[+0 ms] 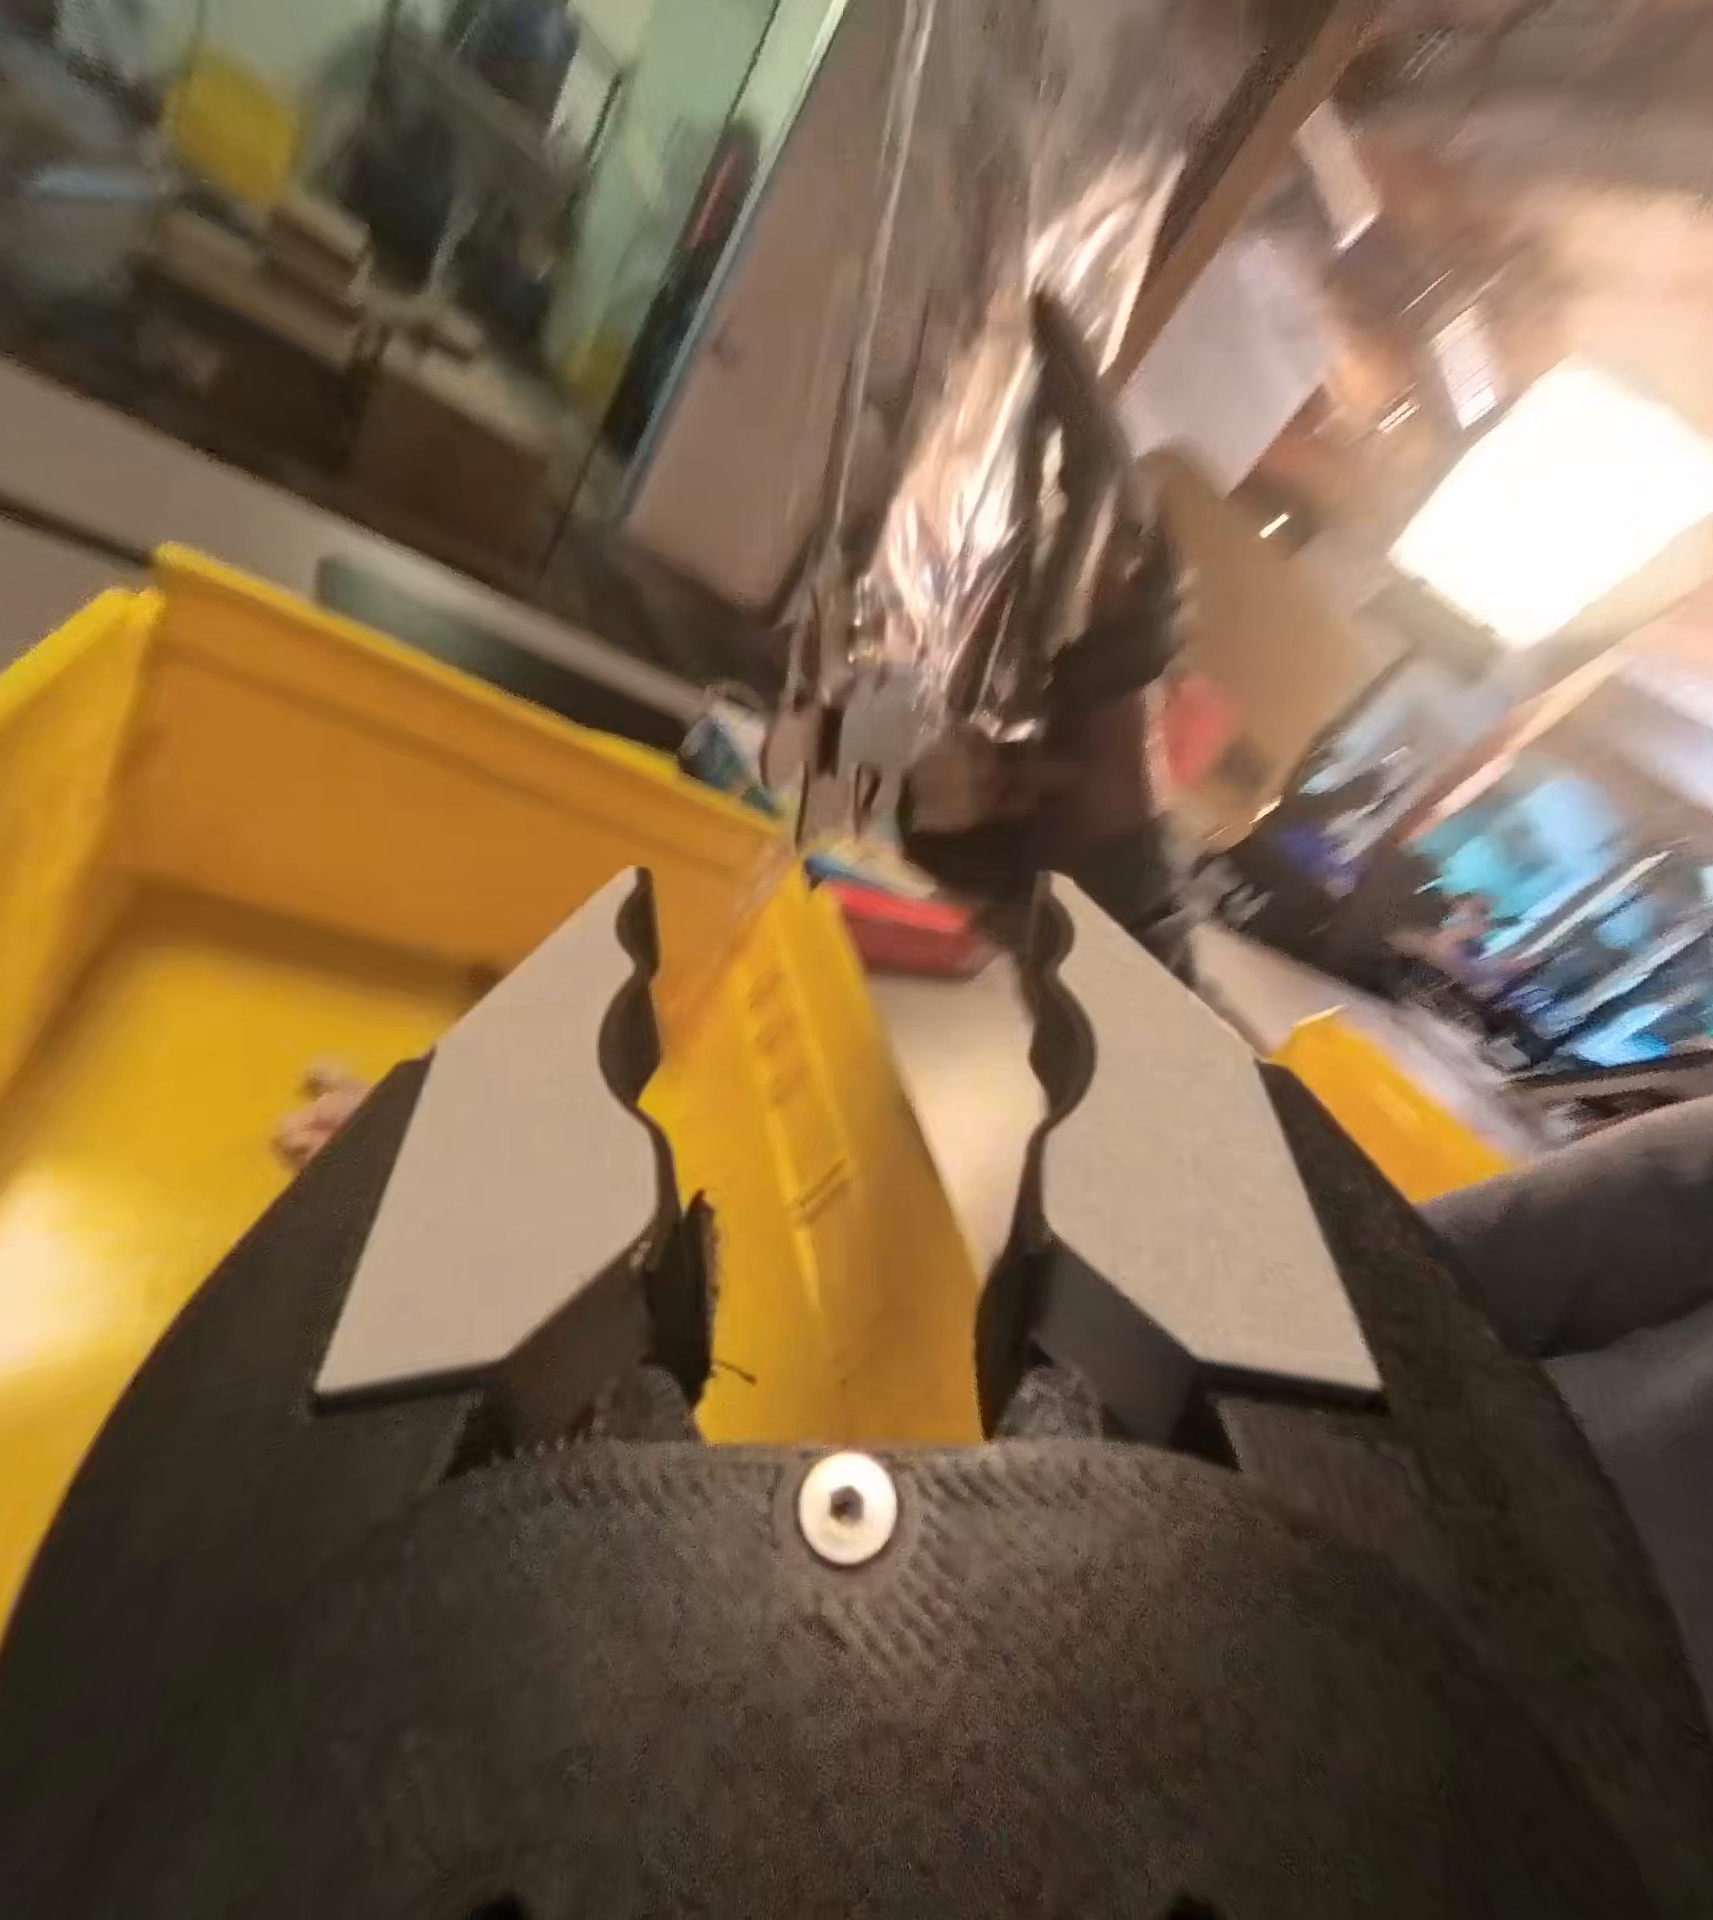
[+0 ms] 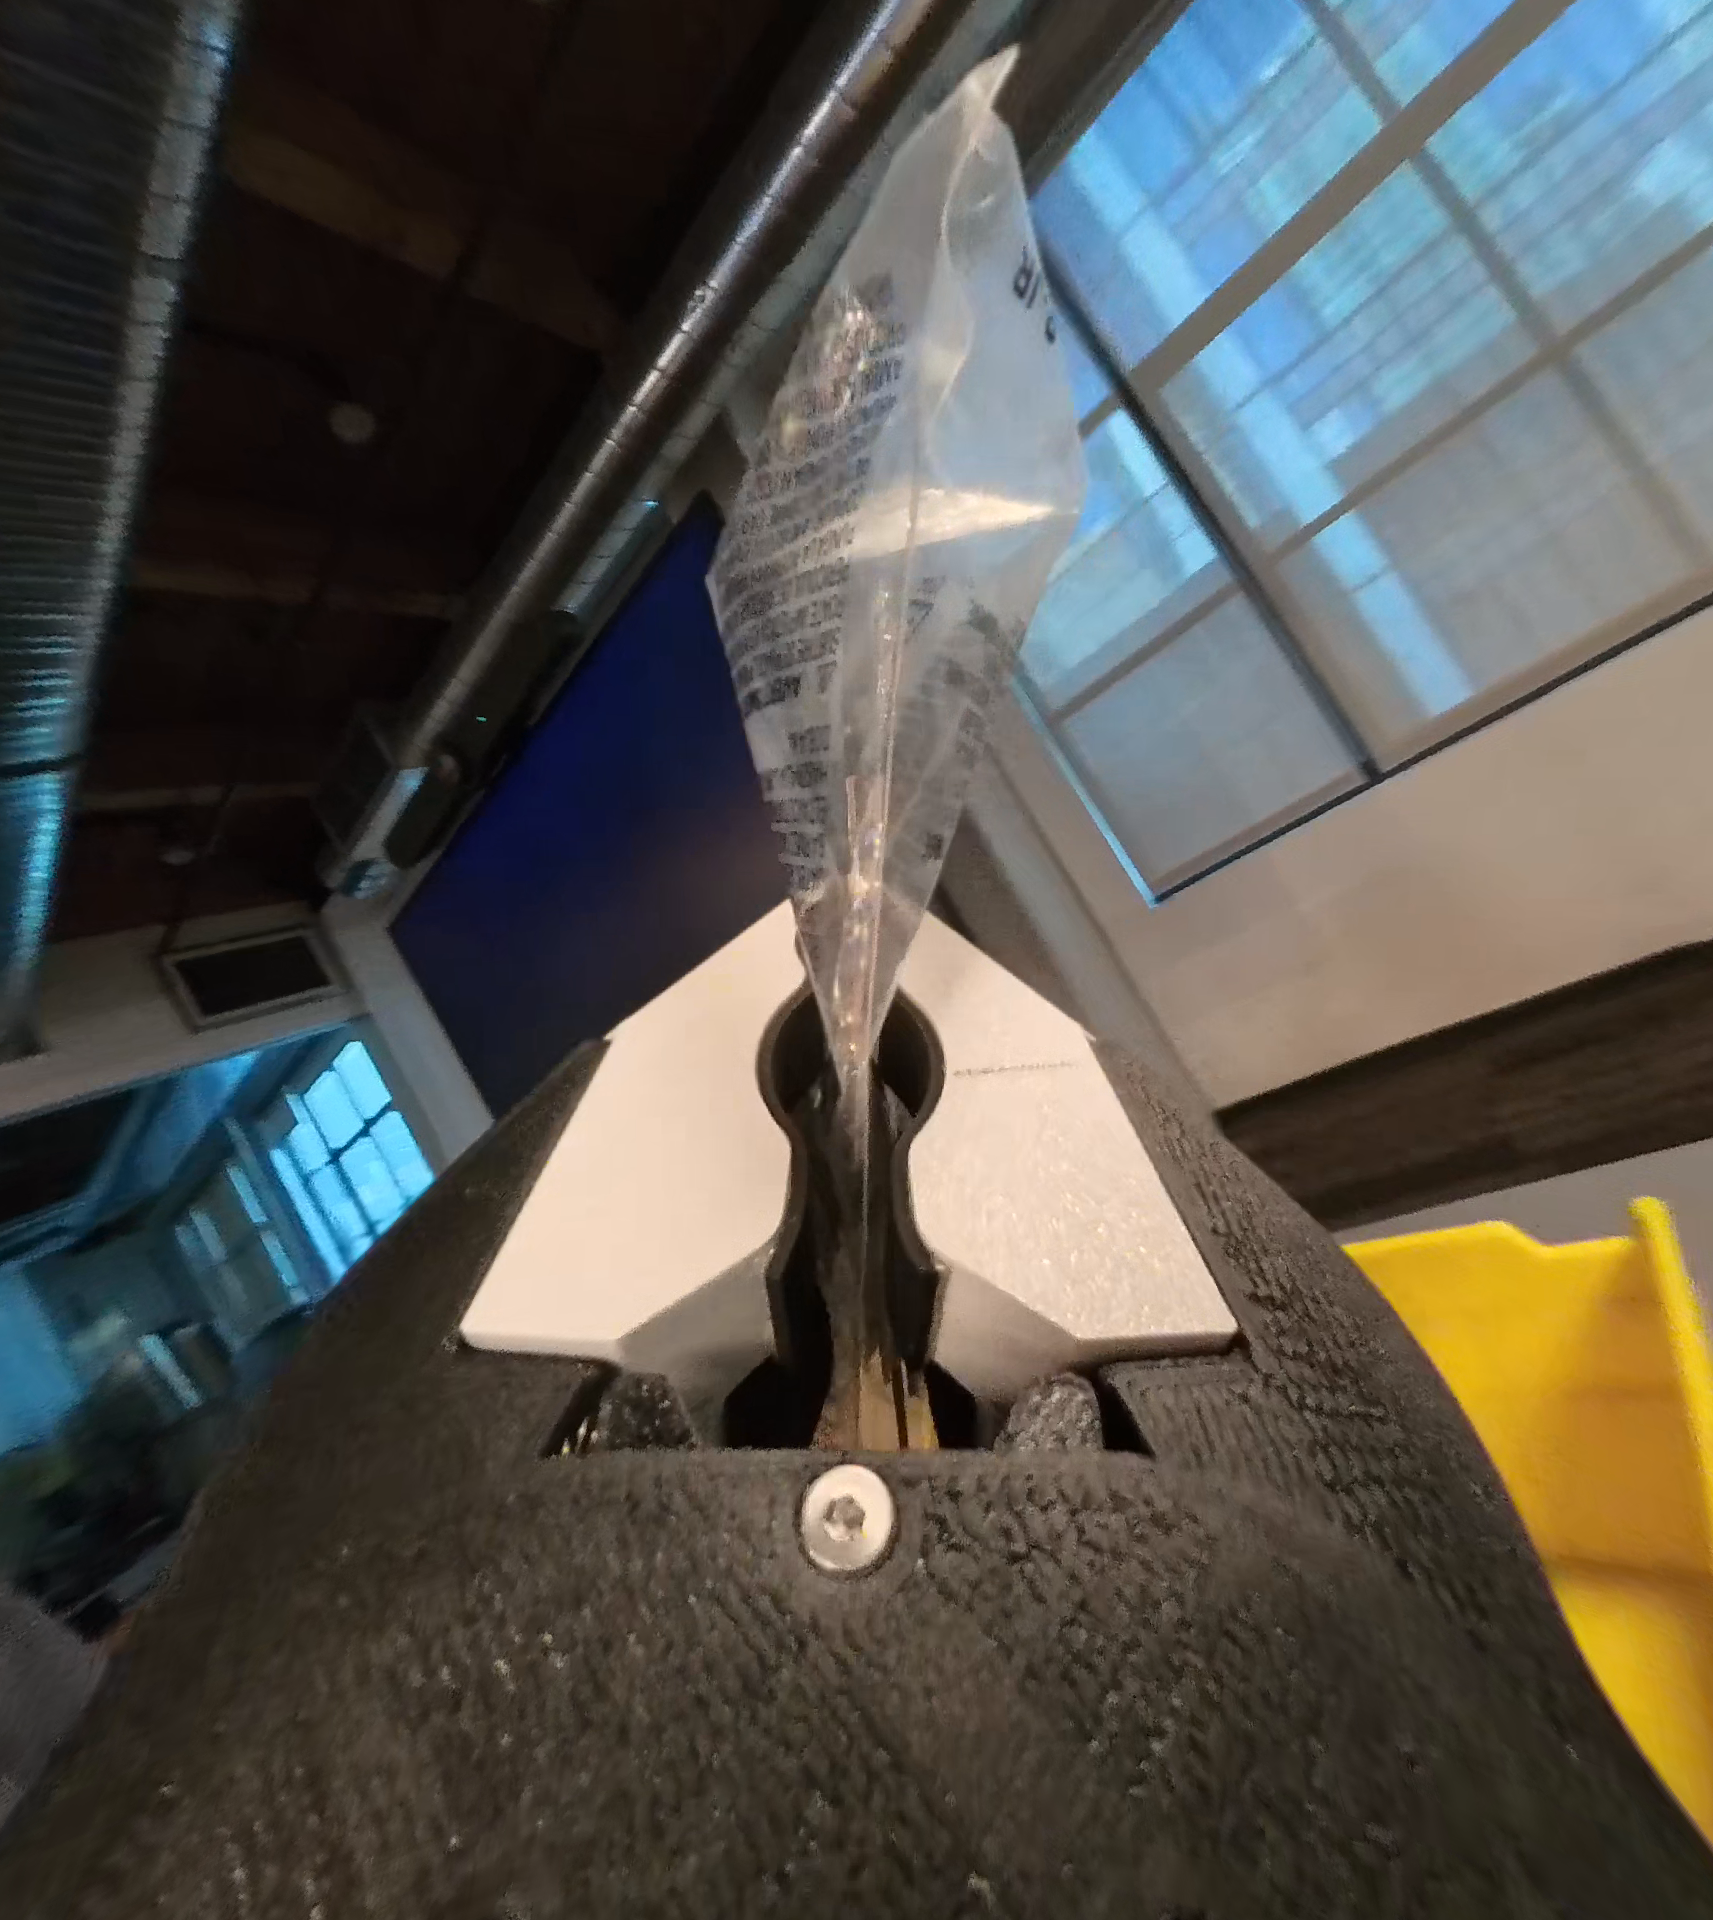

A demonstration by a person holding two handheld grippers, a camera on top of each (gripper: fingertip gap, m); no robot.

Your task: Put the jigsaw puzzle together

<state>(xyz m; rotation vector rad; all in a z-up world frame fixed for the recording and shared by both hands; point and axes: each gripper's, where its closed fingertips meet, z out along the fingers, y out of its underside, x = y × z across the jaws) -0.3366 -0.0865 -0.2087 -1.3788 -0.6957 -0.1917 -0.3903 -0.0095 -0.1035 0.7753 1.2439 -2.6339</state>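
Observation:
In the left wrist view my left gripper is open and empty, its fingers wide apart over the near corner of a yellow bin. Beyond its tips hangs a blurred, shiny clear plastic bag, with a dark shape behind it. In the right wrist view my right gripper points up towards the ceiling. It is shut on the pinched end of a clear plastic bag with dark printing. The bag fans out above the fingertips. Something pale tan shows deep between the fingers.
A small pale object lies on the yellow bin's floor. A red object lies on the table behind the bin. Another yellow bin edge is at the right. A yellow bin wall is beside the right gripper. The left view is motion-blurred.

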